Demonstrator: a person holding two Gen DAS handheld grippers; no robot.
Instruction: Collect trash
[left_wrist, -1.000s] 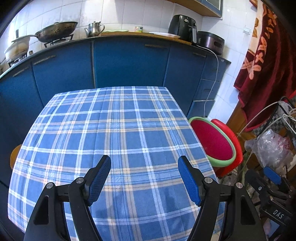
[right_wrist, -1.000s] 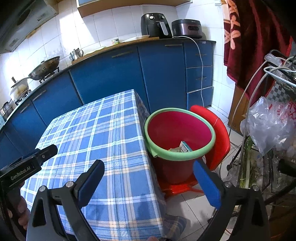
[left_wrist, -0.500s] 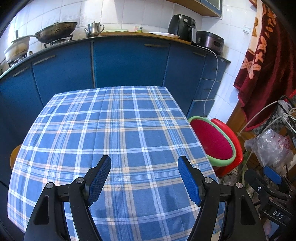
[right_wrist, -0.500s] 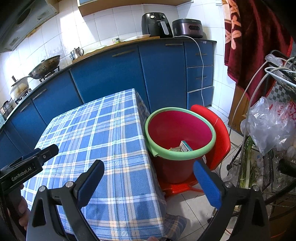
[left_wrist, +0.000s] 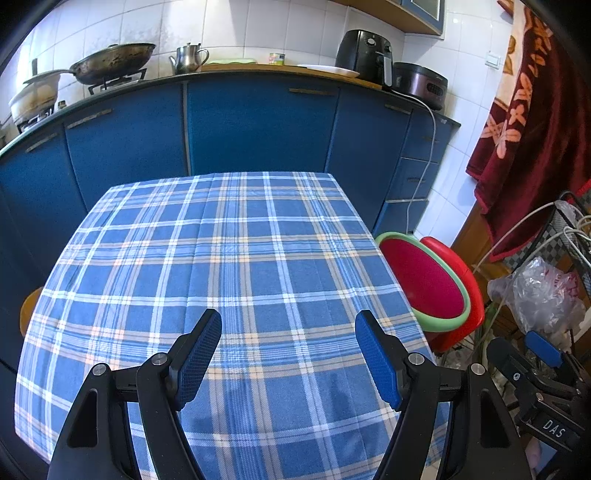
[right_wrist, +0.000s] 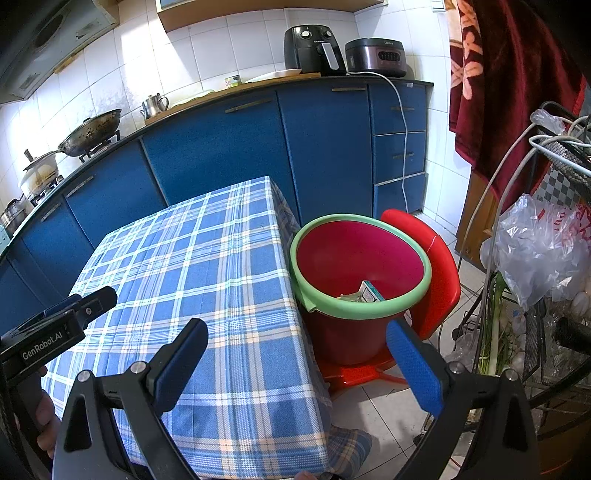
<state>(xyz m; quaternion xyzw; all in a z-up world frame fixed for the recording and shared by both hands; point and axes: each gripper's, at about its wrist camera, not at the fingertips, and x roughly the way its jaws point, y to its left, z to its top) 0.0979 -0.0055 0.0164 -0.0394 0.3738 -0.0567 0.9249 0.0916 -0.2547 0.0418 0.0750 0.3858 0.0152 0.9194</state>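
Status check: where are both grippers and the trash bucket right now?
Left gripper and right gripper: jaws open, empty, over the checked tablecloth. Red bucket beside the table, trash inside. Nothing in the way.

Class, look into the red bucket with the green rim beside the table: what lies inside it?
Inside the red bucket, a small box and some paper scraps show just above the near rim. That rim covers the bucket's floor, so anything lower stays unseen.

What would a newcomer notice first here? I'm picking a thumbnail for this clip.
The blue plaid tablecloth fills the middle, with both grippers' open blue pads hanging over its near edge. Right of the table stands a red bucket with a green rim, holding a small carton, against blue cabinets.
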